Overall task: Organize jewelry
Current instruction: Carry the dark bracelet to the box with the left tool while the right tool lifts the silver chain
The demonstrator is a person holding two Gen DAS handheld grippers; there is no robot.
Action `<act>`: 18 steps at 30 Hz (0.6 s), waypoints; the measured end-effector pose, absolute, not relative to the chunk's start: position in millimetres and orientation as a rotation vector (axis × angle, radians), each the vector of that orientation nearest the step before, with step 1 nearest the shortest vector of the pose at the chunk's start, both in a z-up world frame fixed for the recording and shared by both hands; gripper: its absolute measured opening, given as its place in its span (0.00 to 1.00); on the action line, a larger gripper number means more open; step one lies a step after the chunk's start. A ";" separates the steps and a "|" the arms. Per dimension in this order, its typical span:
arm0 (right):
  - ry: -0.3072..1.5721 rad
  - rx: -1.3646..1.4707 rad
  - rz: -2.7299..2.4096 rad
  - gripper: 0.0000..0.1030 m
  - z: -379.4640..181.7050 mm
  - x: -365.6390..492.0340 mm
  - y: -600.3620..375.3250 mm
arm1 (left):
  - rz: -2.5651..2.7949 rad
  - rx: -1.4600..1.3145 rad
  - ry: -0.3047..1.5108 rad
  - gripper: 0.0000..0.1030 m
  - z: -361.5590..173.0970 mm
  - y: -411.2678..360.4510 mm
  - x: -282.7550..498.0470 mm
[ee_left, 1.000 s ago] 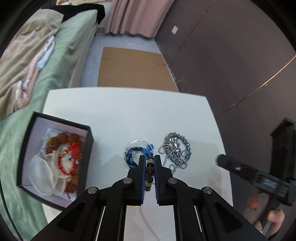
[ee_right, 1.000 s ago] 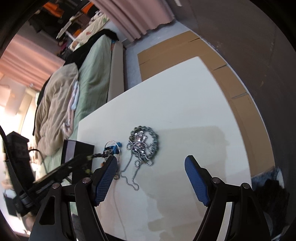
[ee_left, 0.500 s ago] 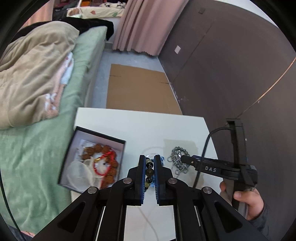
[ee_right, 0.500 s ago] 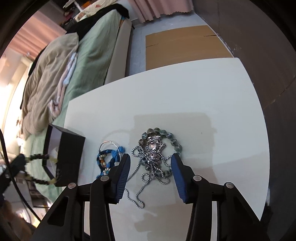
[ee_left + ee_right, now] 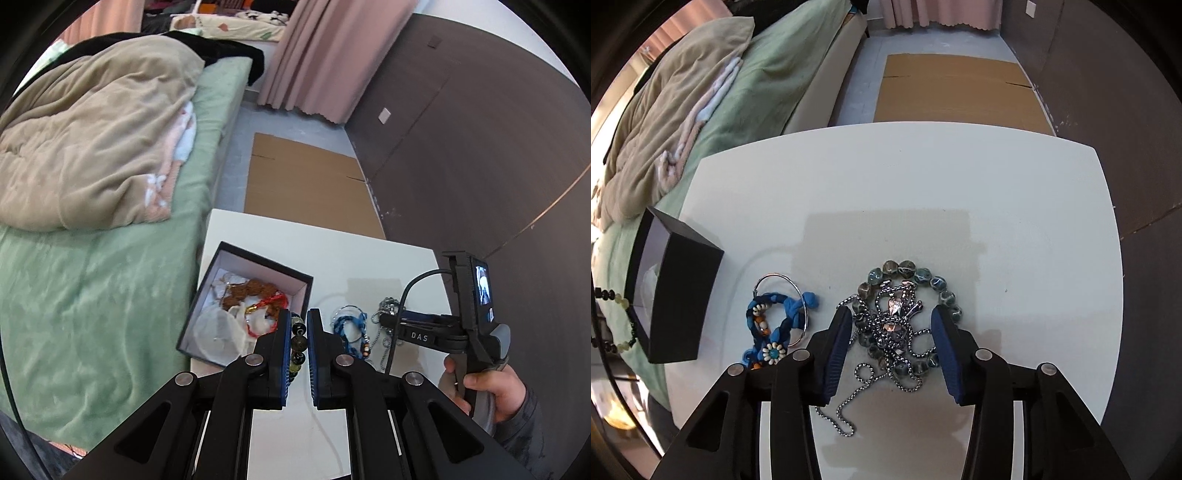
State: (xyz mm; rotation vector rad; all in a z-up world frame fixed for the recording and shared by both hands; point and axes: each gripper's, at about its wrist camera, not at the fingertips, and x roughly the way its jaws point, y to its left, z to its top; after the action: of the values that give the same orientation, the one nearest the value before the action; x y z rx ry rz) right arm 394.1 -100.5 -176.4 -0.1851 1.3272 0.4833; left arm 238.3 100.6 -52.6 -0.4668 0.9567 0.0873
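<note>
A: Two tongs were in play. Your left tongs [image 5: 298, 341] were clamped tight on the bead bracelet [image 5: 297, 342], near the black box [image 5: 303, 291].

B: And my right tongs [image 5: 892, 345]?

A: Half open, having just narrowed, straddling the chain-and-bead pile [image 5: 905, 321] on the white surface [image 5: 923, 192]. I couldn't tell whether they pressed it. The blue braided bracelet [image 5: 775, 328] lay at nine o'clock.

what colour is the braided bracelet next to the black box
Blue, with orange and white beads and a white flower charm; the right wrist view shows it best.
</note>
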 end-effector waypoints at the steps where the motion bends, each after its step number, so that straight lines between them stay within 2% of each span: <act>1: 1.326 -0.189 0.482 0.44 -176.2 394.5 -100.5 | 0.088 -0.469 0.955 0.08 -52.4 101.2 236.9; 6: 1.298 -0.255 0.487 0.43 -175.7 391.0 -93.6 | 0.087 -0.465 0.952 0.08 -51.1 99.4 233.5; 7: 1.295 -0.264 0.489 0.41 -175.5 390.5 -93.3 | 0.086 -0.465 0.950 0.08 -50.9 99.2 233.0; 8: 1.293 -0.260 0.495 0.32 -175.0 390.6 -94.6 | 0.086 -0.464 0.949 0.08 -50.0 97.8 231.9; 9: 1.297 -0.247 0.503 0.28 -174.4 391.3 -96.9 | 0.085 -0.464 0.949 0.08 -49.9 97.7 231.7; 15: 1.322 -0.171 0.541 0.18 -172.3 392.1 -110.2 | 0.077 -0.457 0.939 0.08 -45.1 95.3 228.0; 18: 1.316 -0.102 0.565 0.18 -163.8 389.7 -120.3 | 0.076 -0.457 0.935 0.08 -43.2 96.0 228.6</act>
State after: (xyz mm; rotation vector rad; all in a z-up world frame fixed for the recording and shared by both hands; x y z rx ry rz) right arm 389.7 -120.3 -163.8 -0.1016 1.3164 0.5646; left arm 228.6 96.0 -43.2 -0.4569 0.9347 0.0763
